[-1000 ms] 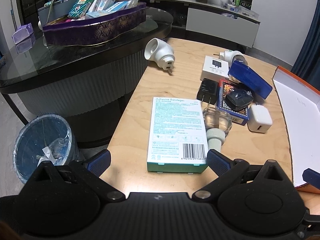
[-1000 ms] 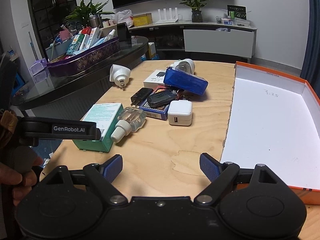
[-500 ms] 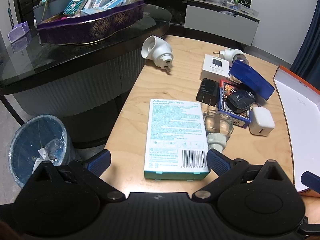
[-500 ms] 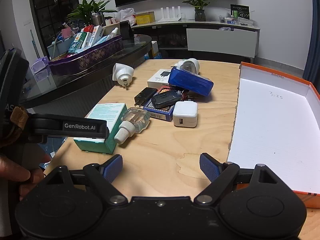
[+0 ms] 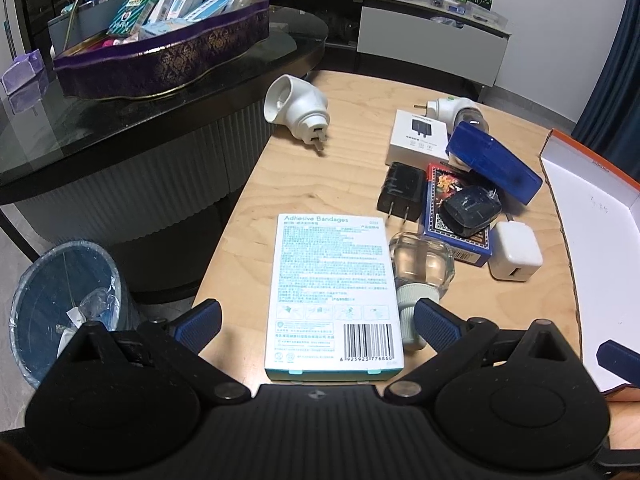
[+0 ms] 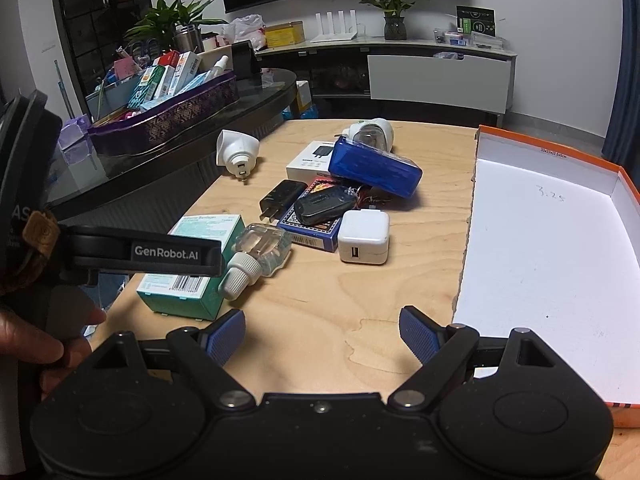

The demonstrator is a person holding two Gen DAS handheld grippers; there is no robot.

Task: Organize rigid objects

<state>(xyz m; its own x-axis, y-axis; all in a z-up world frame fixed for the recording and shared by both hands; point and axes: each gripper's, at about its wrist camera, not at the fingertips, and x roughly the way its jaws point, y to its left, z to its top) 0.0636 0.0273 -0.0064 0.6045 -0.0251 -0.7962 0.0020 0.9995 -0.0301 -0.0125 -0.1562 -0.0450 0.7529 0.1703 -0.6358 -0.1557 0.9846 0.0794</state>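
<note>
Pale plywood table with both grippers spread wide, holding nothing.

Left gripper straddles the adhesive bandage box at lower centre; a clear bottle lies touching the box's right side. Right gripper hovers over bare wood, the orange-rimmed box at frame right. Chargers cluster mid-frame.

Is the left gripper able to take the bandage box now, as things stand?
Probably yes. The left gripper is open, with the bandage box lying flat between its fingers. Only the clear bottle beside the box crowds the right finger.
</note>
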